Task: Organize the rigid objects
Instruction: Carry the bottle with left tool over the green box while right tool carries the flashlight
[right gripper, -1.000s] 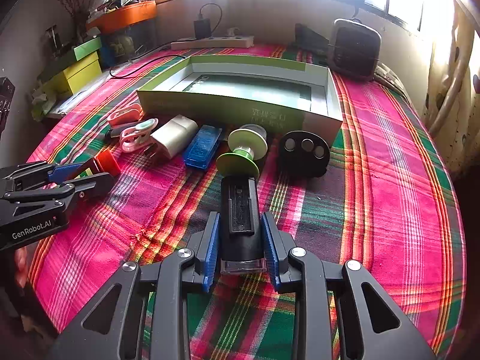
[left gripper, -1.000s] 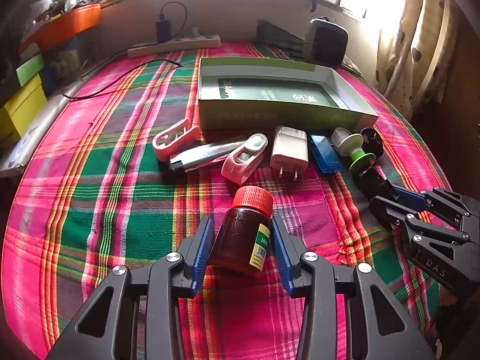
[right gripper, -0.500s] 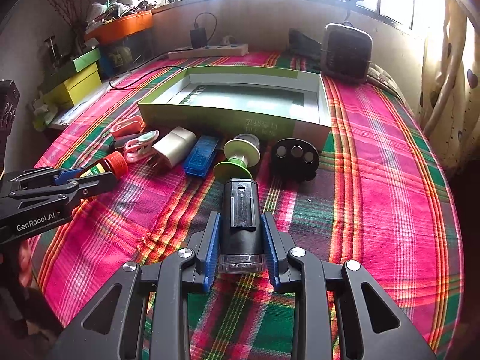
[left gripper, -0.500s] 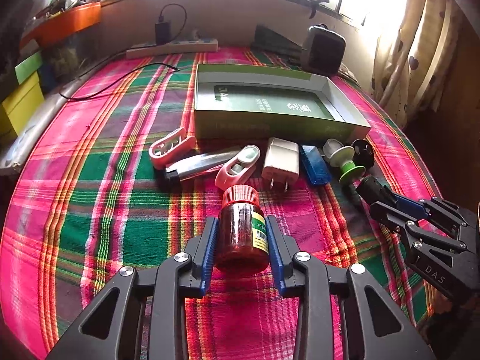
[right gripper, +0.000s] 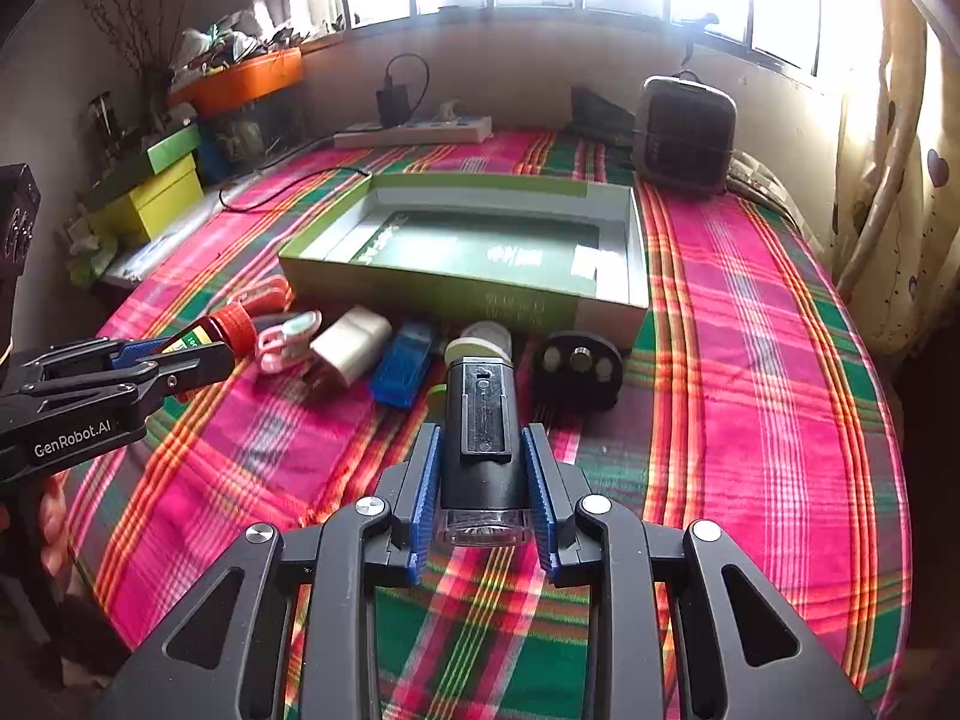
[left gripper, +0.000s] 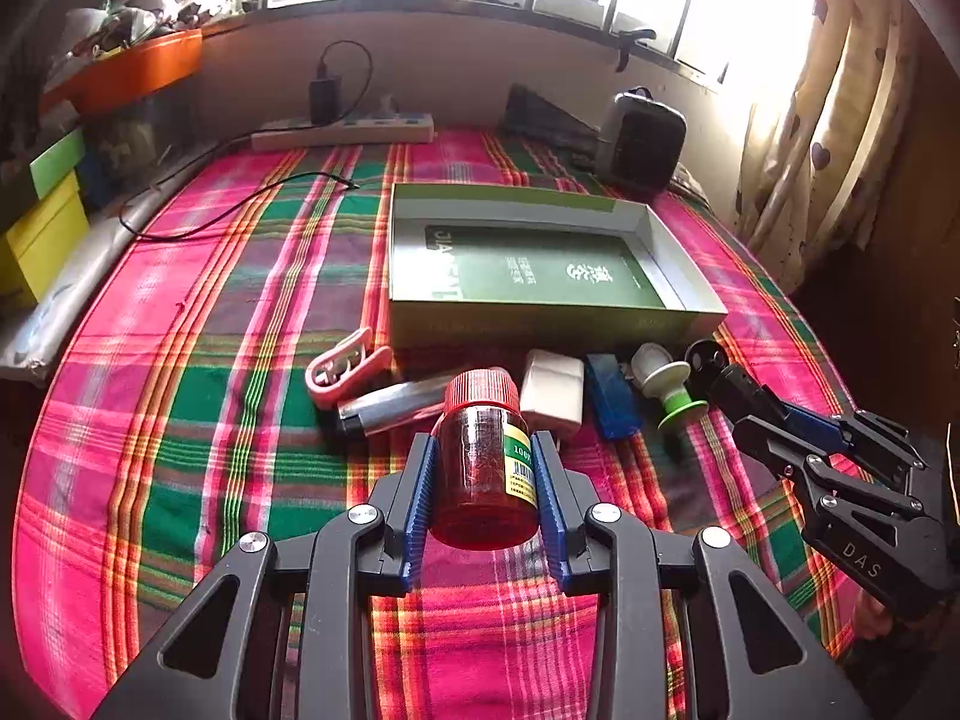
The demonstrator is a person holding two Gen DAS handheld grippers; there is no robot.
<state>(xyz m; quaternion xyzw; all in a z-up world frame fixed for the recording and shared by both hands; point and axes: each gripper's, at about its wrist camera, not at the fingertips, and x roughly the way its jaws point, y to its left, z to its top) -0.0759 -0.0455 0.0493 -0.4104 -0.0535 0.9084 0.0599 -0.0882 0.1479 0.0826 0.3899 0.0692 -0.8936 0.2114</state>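
My left gripper (left gripper: 483,450) is shut on a brown bottle with a red cap (left gripper: 483,468) and holds it above the plaid cloth. My right gripper (right gripper: 483,450) is shut on a black flashlight (right gripper: 480,438), also lifted. An open green box (left gripper: 540,264) lies beyond, also in the right wrist view (right gripper: 480,252). In front of it lie a pink clip (left gripper: 342,366), a silver lighter (left gripper: 390,408), a white charger (left gripper: 552,390), a blue item (left gripper: 609,396), a green-and-white spool (left gripper: 672,384) and a black disc (right gripper: 576,366).
A power strip (left gripper: 342,132) with a cable lies at the far wall. A black speaker (left gripper: 642,138) stands behind the box. Yellow and green boxes (right gripper: 156,192) are stacked at the left. Curtains (left gripper: 810,120) hang at the right edge of the table.
Both grippers have lifted and pulled back a little with their objects. The left gripper closed on the bottle and raised it upright off the cloth.
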